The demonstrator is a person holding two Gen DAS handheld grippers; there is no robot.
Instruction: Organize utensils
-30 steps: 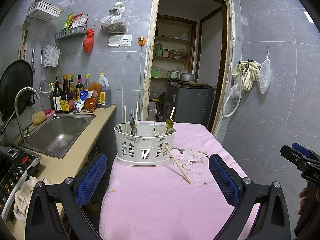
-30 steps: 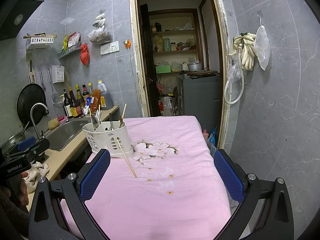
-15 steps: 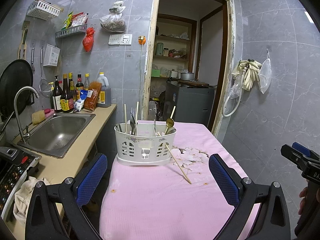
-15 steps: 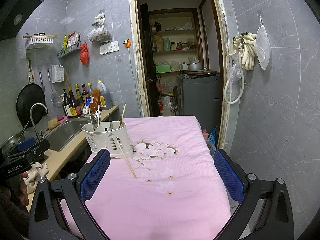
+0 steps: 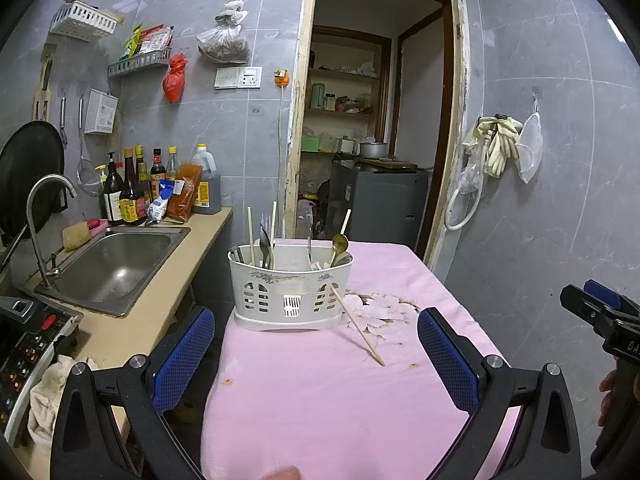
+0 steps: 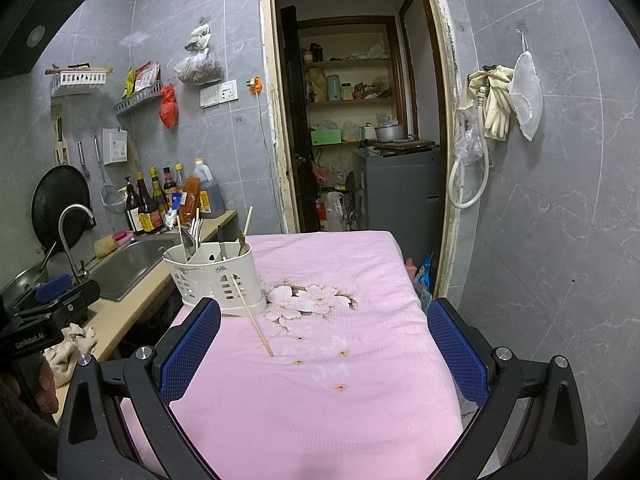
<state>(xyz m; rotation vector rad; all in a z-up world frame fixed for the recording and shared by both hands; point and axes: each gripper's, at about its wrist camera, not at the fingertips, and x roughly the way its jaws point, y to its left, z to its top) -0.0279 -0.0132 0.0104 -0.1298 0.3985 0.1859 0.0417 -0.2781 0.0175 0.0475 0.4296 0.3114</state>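
A white utensil caddy [image 5: 290, 294] stands on the pink tablecloth [image 5: 320, 392] at the table's far left; it also shows in the right wrist view [image 6: 214, 276]. It holds chopsticks, forks, a knife and spoons. One wooden chopstick [image 5: 356, 325] leans against its front, tip on the cloth, also seen in the right wrist view [image 6: 252, 314]. My left gripper [image 5: 316, 356] is open and empty, in front of the caddy. My right gripper [image 6: 324, 354] is open and empty over the cloth, right of the caddy.
A counter with a steel sink [image 5: 108, 264], faucet [image 5: 40, 224] and sauce bottles [image 5: 132, 192] runs along the table's left. A doorway [image 6: 356, 128] opens behind the table. The tiled wall with hanging gloves [image 6: 494, 100] is at the right.
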